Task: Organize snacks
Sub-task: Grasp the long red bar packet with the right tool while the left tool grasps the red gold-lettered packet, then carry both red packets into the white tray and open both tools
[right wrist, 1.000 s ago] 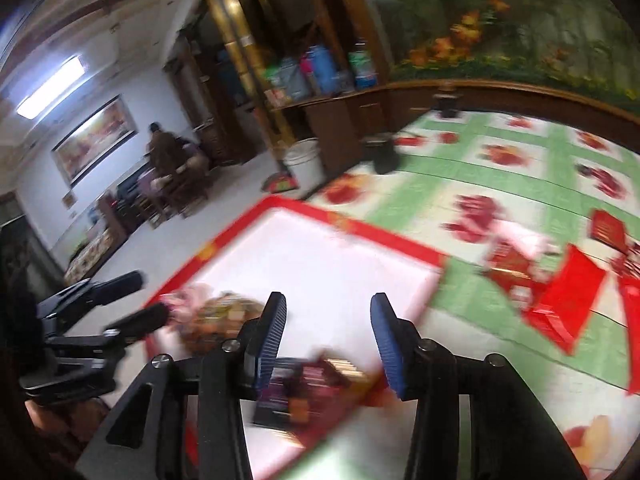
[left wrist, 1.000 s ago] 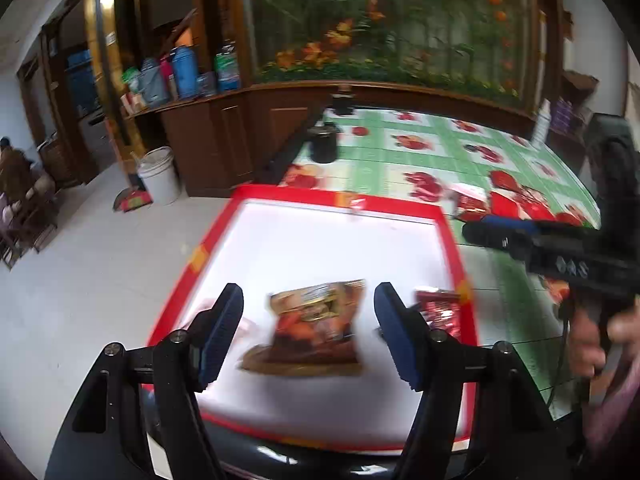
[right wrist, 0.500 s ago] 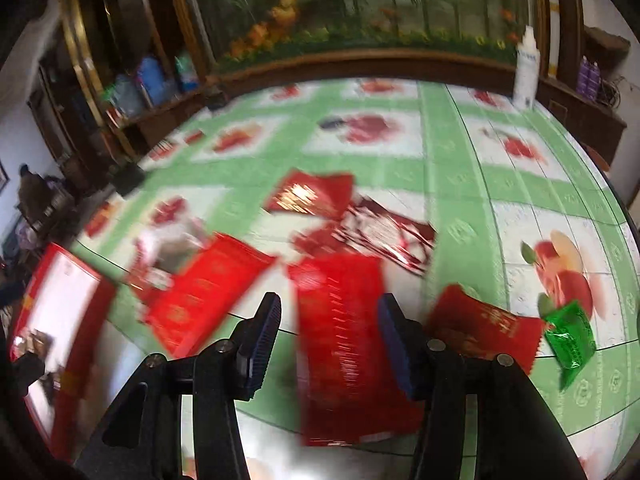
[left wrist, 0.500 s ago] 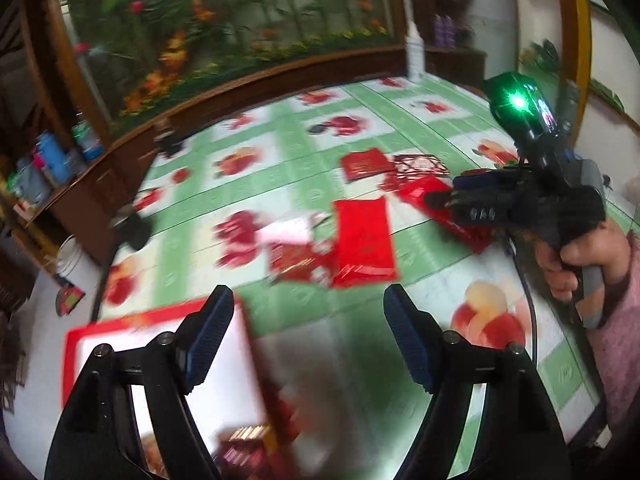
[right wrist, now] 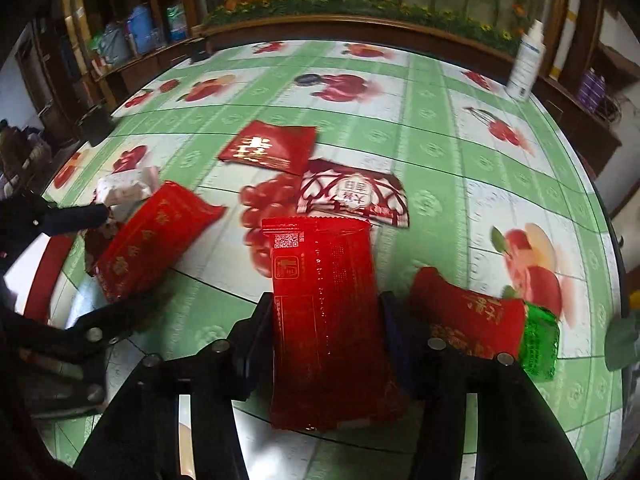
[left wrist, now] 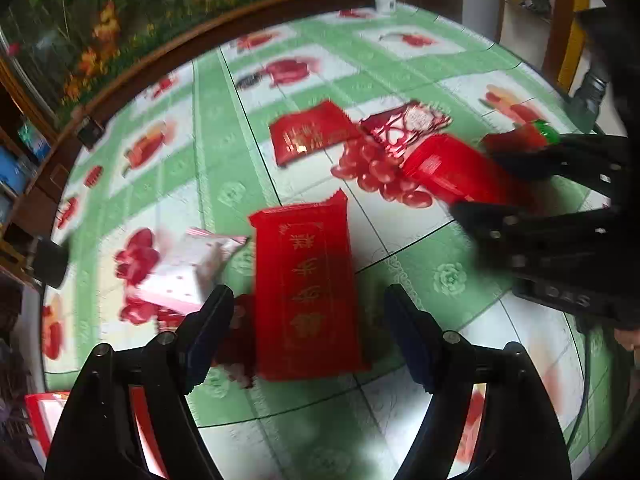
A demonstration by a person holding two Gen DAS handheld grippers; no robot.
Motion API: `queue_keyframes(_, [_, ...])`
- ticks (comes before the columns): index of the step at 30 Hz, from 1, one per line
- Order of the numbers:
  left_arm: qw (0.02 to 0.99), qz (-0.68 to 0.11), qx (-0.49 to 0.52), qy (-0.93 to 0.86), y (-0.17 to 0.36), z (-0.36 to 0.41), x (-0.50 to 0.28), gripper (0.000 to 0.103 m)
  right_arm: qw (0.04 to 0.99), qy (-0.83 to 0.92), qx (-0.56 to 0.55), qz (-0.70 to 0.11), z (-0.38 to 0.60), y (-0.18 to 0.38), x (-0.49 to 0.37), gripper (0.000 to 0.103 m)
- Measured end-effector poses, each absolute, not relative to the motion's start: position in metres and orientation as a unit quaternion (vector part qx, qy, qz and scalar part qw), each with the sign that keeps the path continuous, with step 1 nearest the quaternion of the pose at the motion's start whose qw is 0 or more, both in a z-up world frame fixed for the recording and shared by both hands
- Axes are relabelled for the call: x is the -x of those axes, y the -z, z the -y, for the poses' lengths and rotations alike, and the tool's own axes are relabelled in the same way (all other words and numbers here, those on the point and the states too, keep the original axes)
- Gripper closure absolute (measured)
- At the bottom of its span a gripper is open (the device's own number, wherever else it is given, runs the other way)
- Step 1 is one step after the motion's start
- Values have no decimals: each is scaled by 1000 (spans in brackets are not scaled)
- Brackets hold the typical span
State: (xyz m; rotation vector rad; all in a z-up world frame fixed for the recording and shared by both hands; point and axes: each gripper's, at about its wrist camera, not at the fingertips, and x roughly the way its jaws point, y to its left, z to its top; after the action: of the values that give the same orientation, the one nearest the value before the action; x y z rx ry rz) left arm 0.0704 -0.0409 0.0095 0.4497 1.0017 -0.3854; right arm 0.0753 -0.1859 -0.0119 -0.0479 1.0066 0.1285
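Note:
Several red snack packets lie on the green-and-white tablecloth. My left gripper (left wrist: 308,332) is open, its jaws on either side of a long red packet with gold characters (left wrist: 308,292), which lies flat on the table. My right gripper (right wrist: 324,332) is open, its jaws straddling another long red packet with a QR code (right wrist: 324,312); the pads stand close to its edges. That right gripper also shows in the left wrist view (left wrist: 520,196), over the same packet (left wrist: 448,172). The red-rimmed white tray (left wrist: 40,416) shows at the lower left.
A square red packet (right wrist: 272,146), a red-and-white patterned packet (right wrist: 356,196), a red packet with gold print (right wrist: 468,316), a green candy (right wrist: 538,342) and a pink-white packet (right wrist: 124,190) lie around. A white bottle (right wrist: 526,62) stands at the far right edge.
Both grippers swung right from the tray to the packets on the cloth and came lower. Each now straddles a long red packet. Both remain open.

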Motion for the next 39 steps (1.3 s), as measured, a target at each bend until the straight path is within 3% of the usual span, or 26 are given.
queue_keyframes(7, [841,-494,-116,187,0,29,-80,26,875,-53,21,-481,185,11,-75,50])
queue_keyframes(8, [844,-487,-120,190,-1,31,-77,32,875,-51,22,-480,184,11,-75,50])
queue_keyframes(10, [848,-476,-123,198,-4,36,-68,58,876,-49,22,-480,184,11,-75,51])
queue_keyframes(19, [852,-468,-105,209,-7,39,-31,59,873,-69,3,-482,182,9,-73,51])
queue_keyframes(39, [844,-484,22,229,-23,-40,92,59,824,-217,-178,-493,176,11,-72,52])
